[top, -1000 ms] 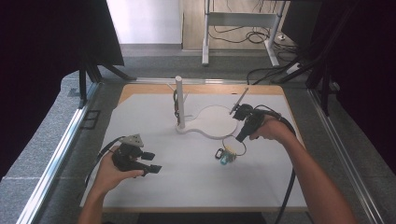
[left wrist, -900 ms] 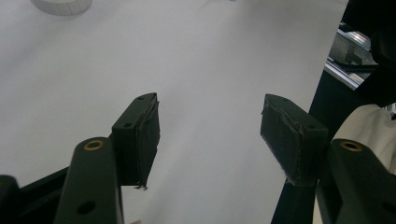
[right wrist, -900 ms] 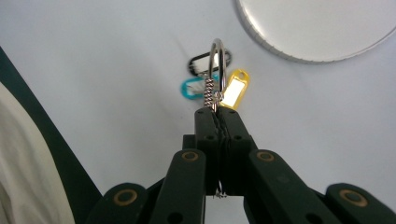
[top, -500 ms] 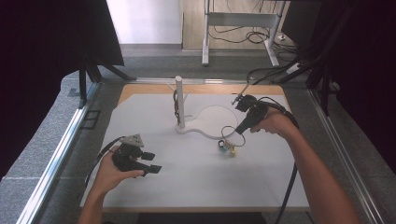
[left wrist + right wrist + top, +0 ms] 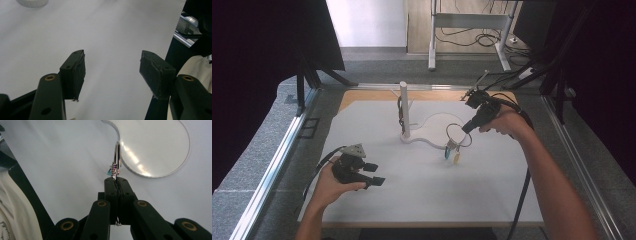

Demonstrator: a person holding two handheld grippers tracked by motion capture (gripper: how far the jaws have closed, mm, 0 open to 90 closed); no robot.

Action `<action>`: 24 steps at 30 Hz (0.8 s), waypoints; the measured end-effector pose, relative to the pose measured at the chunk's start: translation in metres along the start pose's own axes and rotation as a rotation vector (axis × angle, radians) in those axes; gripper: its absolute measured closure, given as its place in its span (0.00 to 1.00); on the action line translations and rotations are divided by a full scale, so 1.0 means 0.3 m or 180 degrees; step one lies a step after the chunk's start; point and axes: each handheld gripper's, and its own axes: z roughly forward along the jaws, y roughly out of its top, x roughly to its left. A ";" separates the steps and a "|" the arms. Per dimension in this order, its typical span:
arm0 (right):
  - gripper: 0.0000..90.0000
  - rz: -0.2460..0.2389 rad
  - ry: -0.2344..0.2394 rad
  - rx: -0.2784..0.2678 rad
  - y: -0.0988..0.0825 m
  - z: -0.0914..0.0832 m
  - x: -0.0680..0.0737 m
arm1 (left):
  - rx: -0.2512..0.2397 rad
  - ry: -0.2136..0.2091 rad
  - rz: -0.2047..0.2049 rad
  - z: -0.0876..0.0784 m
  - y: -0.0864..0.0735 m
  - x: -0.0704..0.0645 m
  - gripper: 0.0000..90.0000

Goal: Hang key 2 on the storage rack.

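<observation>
A metal key ring [image 5: 455, 134] carrying a blue and a yellow key [image 5: 457, 158] hangs above the white mat. My right gripper [image 5: 465, 129] is shut on it, pinching the ring's top edge. In the right gripper view the jaws [image 5: 117, 180] meet on the ring [image 5: 117, 155], which stands edge-on in front of them. A white stand with an upright post [image 5: 403, 107] and a flat rounded base [image 5: 434, 122] stands just left of the ring. My left gripper [image 5: 373, 174] rests open at the mat's near left, with nothing between its pads [image 5: 79, 71].
The white mat [image 5: 412, 200] covers most of the wooden table. Metal rails [image 5: 277, 155] run along both sides, with dark curtains beyond. A cable [image 5: 522, 200] trails from the right gripper along the forearm. The stand's base [image 5: 155, 147] lies under the hanging ring.
My right gripper has risen and drawn back toward the stand's base, lifting the key ring off the mat so the keys dangle. The left gripper has stayed put.
</observation>
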 end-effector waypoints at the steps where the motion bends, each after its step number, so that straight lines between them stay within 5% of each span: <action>1: 0.98 0.0002 0.0004 -0.0018 0.005 -0.005 0.002 | 0.0002 0.0000 0.0001 0.000 0.000 0.000 0.42; 24: 0.98 -0.0033 -0.0003 -0.0075 0.138 -0.037 0.003 | -0.0024 -0.0030 0.0012 -0.010 -0.003 0.003 0.42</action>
